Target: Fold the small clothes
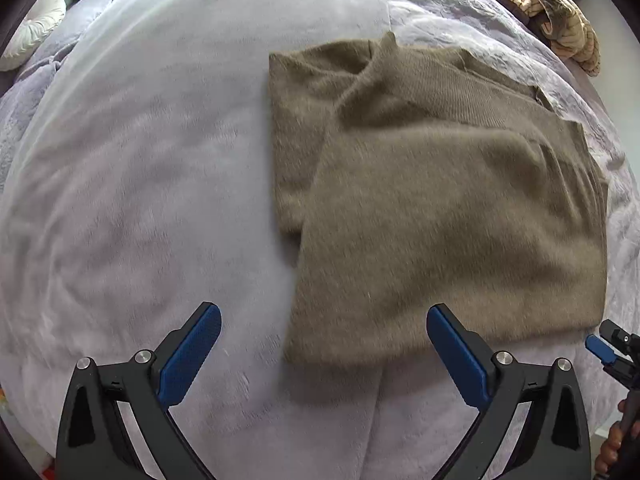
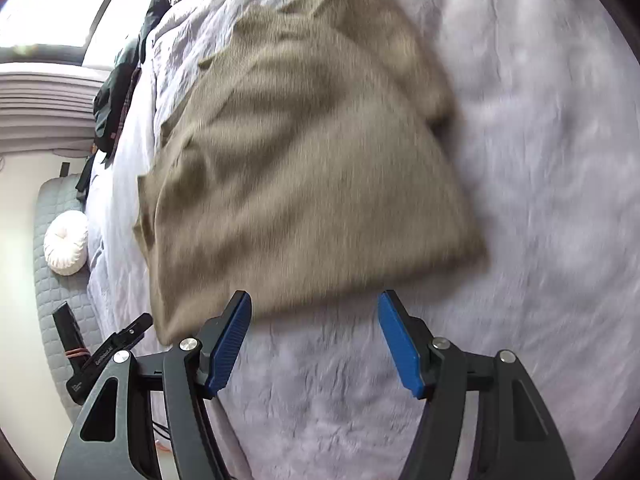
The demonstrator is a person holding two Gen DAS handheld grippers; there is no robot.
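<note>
While folded, sweater (image 1: 432,184), collar pointing away

An olive-brown knitted sweater (image 1: 440,200) lies flat on a pale lilac fleece blanket (image 1: 140,180) spread over the bed. It is folded into a rough rectangle, with one layer turned over on top and a narrower strip of the layer beneath showing along one side. The neck opening sits at the far end, and the near hem lies straight. The fuzzy knit shows soft creases.
</note>
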